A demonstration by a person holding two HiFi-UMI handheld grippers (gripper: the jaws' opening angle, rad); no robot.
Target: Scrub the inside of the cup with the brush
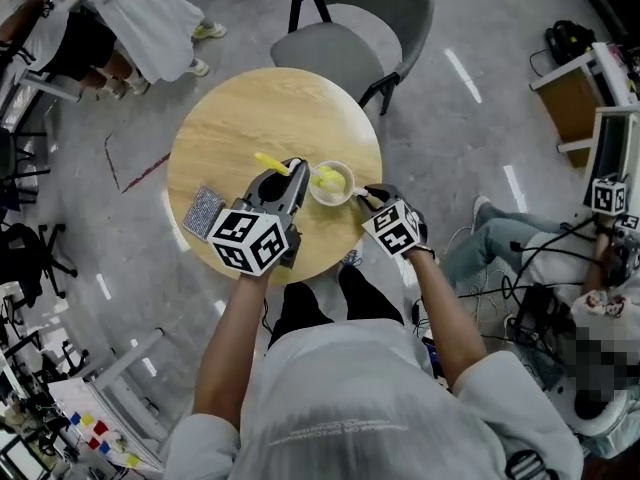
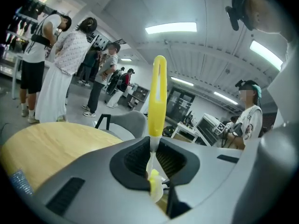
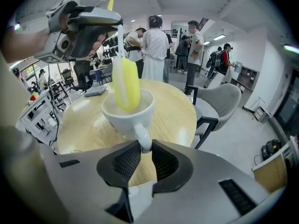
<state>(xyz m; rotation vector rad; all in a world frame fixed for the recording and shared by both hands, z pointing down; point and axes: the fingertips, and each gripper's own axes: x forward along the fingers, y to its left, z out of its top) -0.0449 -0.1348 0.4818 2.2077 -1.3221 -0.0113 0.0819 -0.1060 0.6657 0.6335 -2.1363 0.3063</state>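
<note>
Brush (image 3: 126,83) head fills the cup (image 3: 128,111), so the cup's bottom is hidden. In head view the left gripper (image 2: 153,153) covers the brush's mid-section. Its jaws are nearly closed, pinching the thin stem. Right gripper (image 3: 145,148) is part-open, clamped on the cup handle. Cup is right of table (image 1: 230,128) centre.

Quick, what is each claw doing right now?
Left gripper: closed, holding the brush.
Right gripper: closed on the handle of the cup.
</note>
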